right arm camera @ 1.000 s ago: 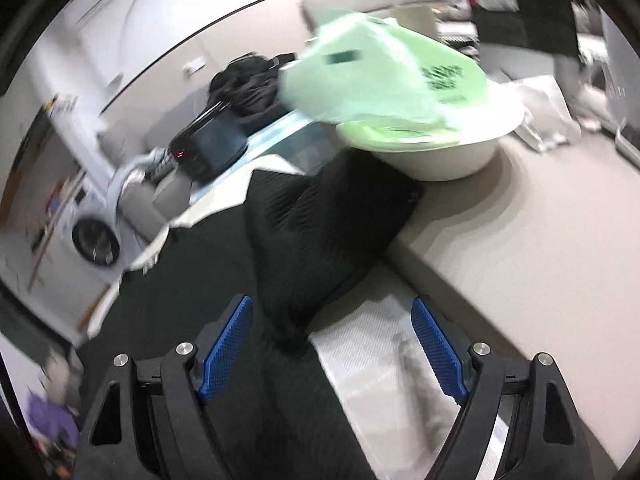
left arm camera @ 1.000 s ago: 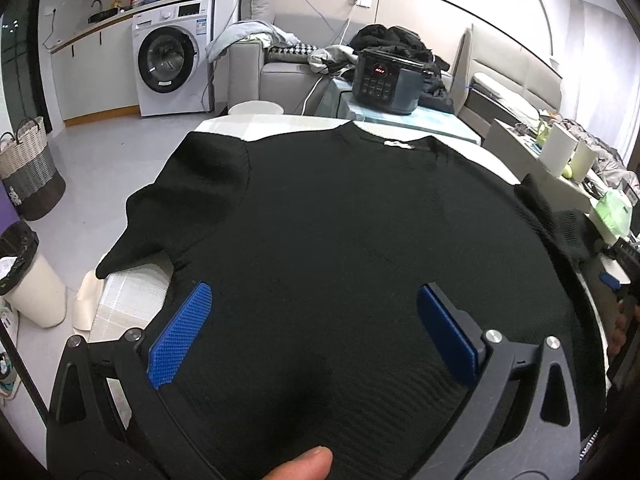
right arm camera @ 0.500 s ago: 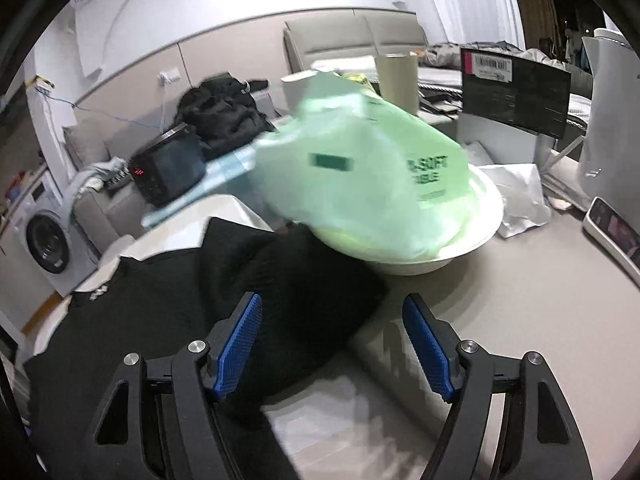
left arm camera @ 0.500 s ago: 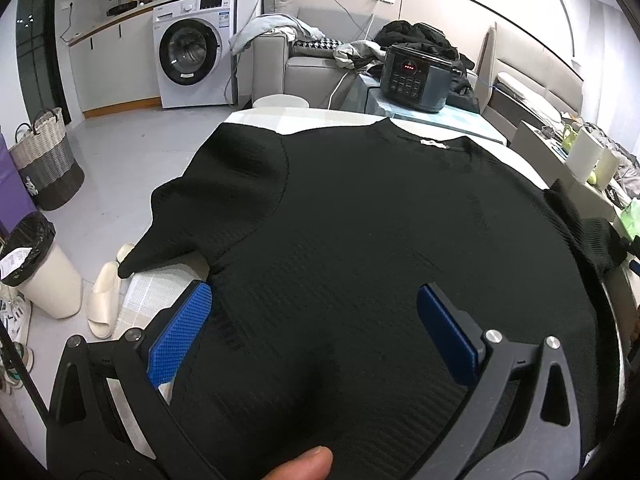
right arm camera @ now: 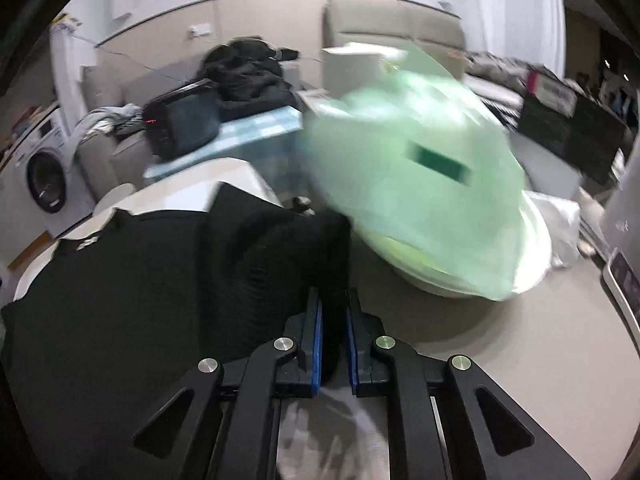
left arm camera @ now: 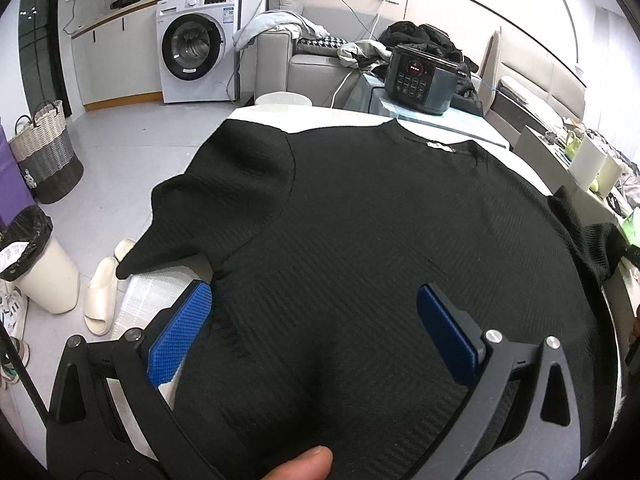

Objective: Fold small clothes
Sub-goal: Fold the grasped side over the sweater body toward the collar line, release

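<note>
Black top (left arm camera: 384, 248) is lying flat on the bench (left arm camera: 280, 114). Its sleeve (right arm camera: 288, 256) is being clamped by the right tool (right arm camera: 334, 336), jaws just closed; left tool (left arm camera: 316, 328) is held released. Sleeve is best carried inward, kept taut.

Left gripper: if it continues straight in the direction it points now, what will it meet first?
Probably the black sweater. The left gripper hangs open just over the sweater's body and points down into it, so the knit fabric comes first, with the table beneath. The exact height above the cloth is unclear.

A washing machine (left arm camera: 194, 46) stands beyond the wicker basket (left arm camera: 45, 152), bin (left arm camera: 38, 262) and cooker (left arm camera: 420, 76).
</note>
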`<action>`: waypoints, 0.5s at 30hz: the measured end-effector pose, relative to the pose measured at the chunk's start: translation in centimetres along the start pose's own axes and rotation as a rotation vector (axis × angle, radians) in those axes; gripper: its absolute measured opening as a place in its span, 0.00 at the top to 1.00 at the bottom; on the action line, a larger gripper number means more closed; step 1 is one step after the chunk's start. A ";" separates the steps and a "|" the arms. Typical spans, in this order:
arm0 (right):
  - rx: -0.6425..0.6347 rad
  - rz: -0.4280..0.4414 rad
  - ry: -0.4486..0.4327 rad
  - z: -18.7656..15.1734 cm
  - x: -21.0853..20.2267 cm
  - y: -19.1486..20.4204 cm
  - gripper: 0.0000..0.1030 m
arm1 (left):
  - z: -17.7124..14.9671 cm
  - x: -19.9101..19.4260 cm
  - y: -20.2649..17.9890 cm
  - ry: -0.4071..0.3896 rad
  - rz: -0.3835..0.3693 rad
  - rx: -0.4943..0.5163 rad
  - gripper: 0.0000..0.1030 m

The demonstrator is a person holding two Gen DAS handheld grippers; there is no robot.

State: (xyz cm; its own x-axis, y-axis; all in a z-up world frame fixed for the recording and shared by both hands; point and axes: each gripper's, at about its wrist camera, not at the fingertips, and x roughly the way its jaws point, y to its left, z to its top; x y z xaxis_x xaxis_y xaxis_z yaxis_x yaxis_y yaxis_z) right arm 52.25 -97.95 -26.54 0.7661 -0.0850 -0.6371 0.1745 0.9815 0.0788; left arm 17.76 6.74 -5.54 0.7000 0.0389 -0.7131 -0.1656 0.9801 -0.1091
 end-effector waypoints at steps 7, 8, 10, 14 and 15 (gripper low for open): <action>-0.198 0.272 -0.117 1.8 -3.9 6.6 0.91 | 1.0 -1.0 -0.7 -0.027 -0.029 -0.004 0.01; -0.241 0.326 -0.110 1.8 -4.3 8.0 0.91 | 1.1 -1.2 -1.0 -0.031 -0.034 0.002 0.01; -0.333 0.512 -0.059 1.2 -4.8 11.4 0.91 | 1.3 -1.3 -1.8 -0.034 -0.044 0.010 0.01; -0.510 0.667 0.123 -2.3 -4.2 15.9 0.71 | 2.0 -1.0 -4.3 -0.020 -0.087 0.038 0.01; -0.536 0.668 0.155 -3.1 -3.9 16.2 0.66 | 2.1 -0.8 -5.1 -0.011 -0.106 0.052 0.01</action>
State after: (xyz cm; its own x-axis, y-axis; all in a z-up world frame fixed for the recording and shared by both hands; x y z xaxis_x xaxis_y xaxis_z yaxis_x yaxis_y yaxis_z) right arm 50.16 -81.17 -25.10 0.5041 0.5237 -0.6867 -0.6262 0.7692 0.1269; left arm 19.54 2.08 -2.95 0.7194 -0.0637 -0.6917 -0.0543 0.9876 -0.1474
